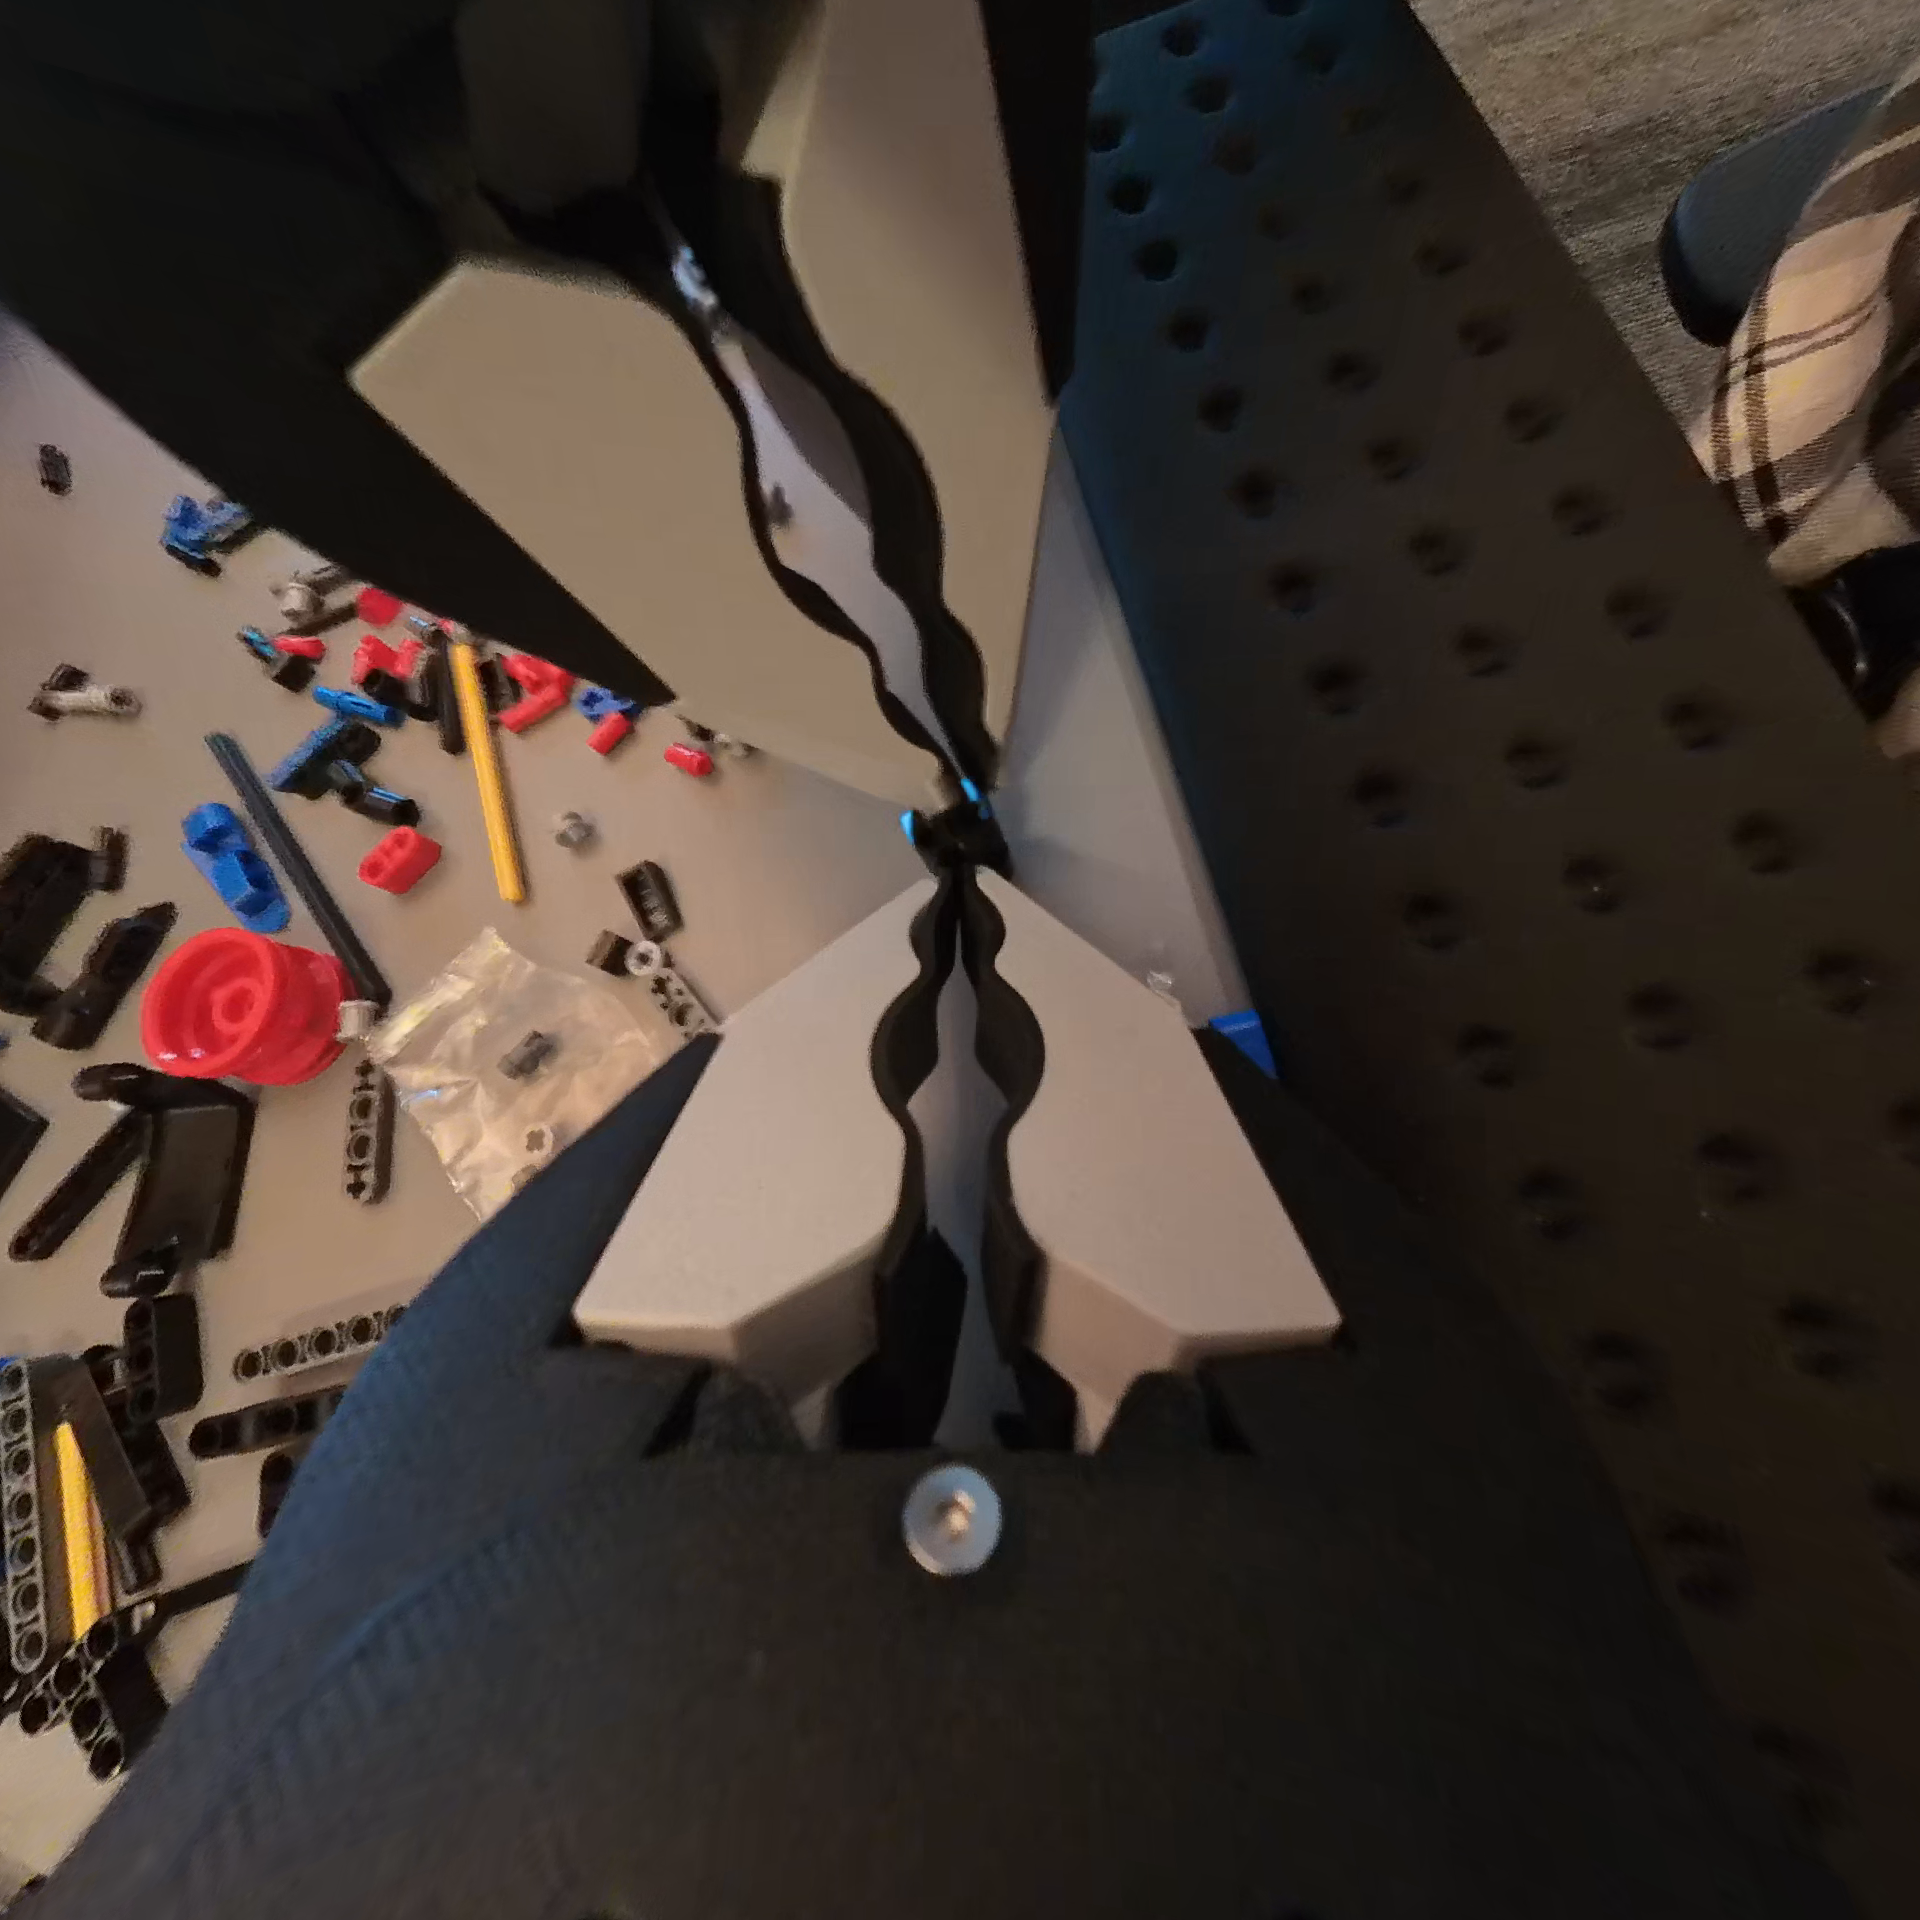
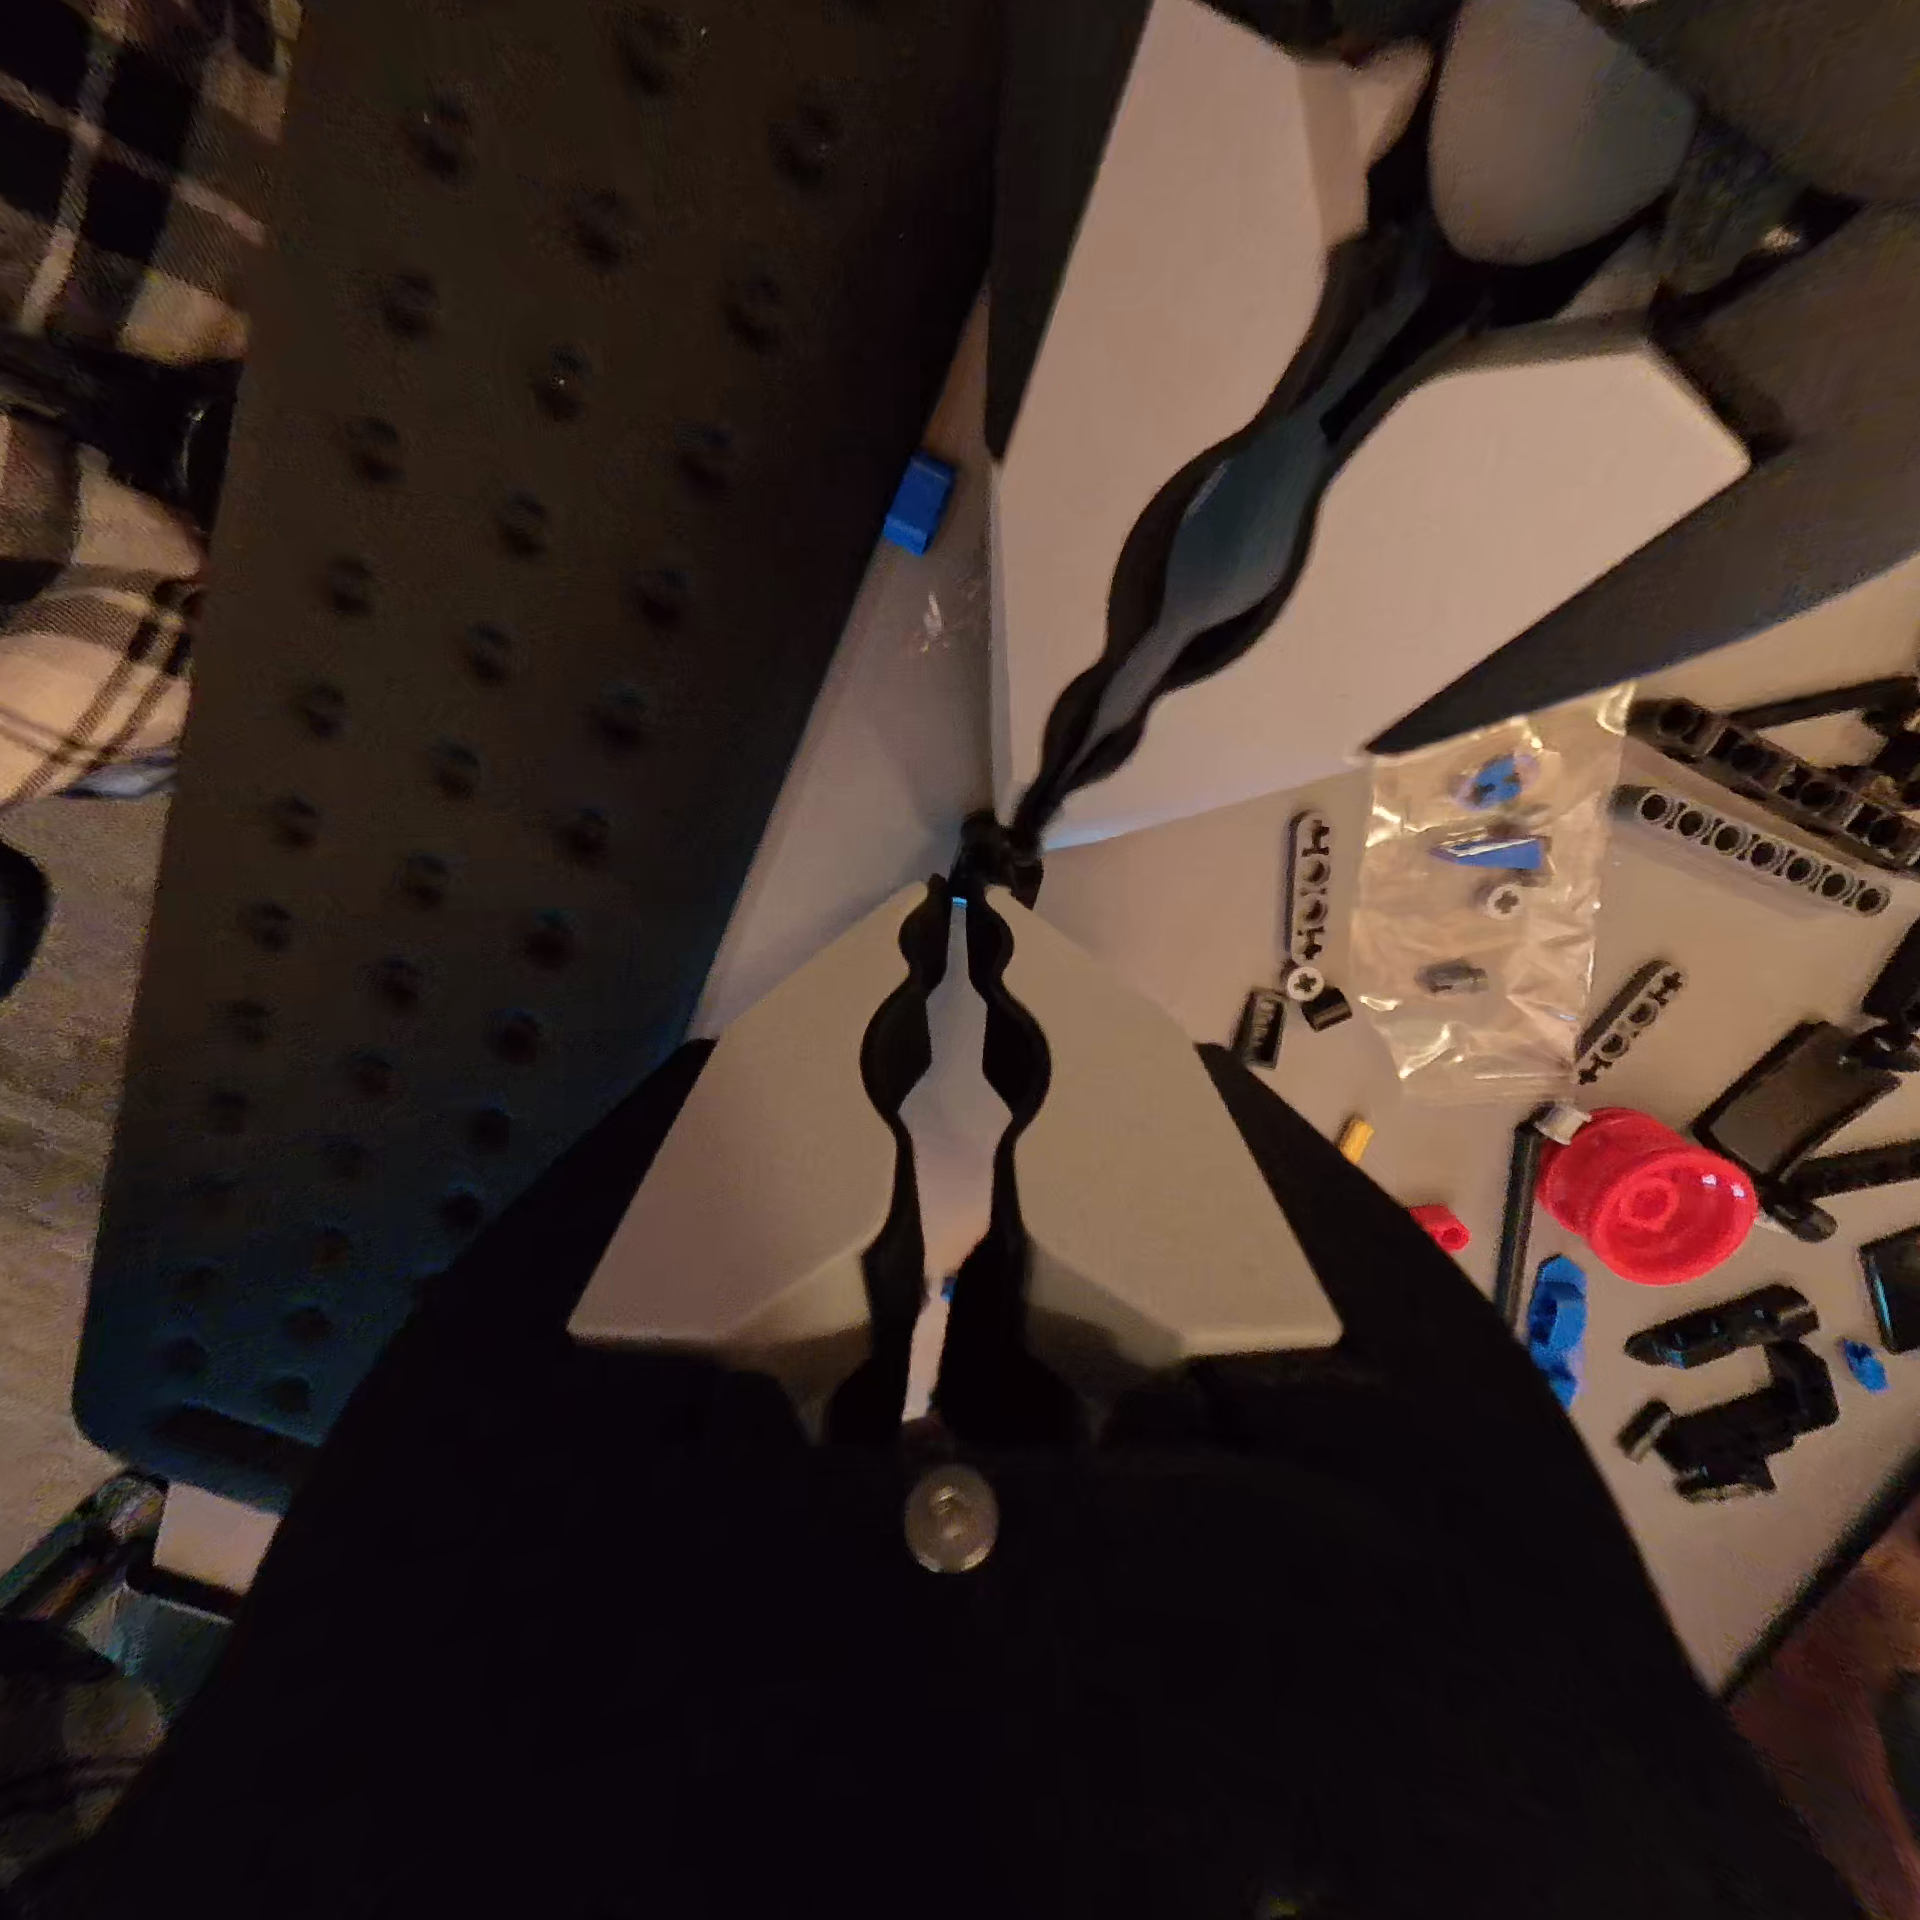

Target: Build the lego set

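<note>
Mid-join: my left gripper [image 1: 961, 883] and right gripper [image 2: 961, 904] are both pinched shut, tip to tip, on one small black-and-blue connector piece [image 1: 956, 826] at frame centre. Next move, I judge: a straight axial push, no twist. Loose parts, red wheel [image 1: 244, 1003], plastic bag [image 1: 499, 1049] lie lower left; black perforated board [image 1: 1455, 727] crowds the right.

Glossy red plastic is seen on the wheel [image 1: 244, 1006], and crinkled clear film on the bag [image 1: 509, 1049]. The perforated board [image 1: 1455, 727] is matt black; checked cloth [image 1: 1829, 343] is woven.
</note>
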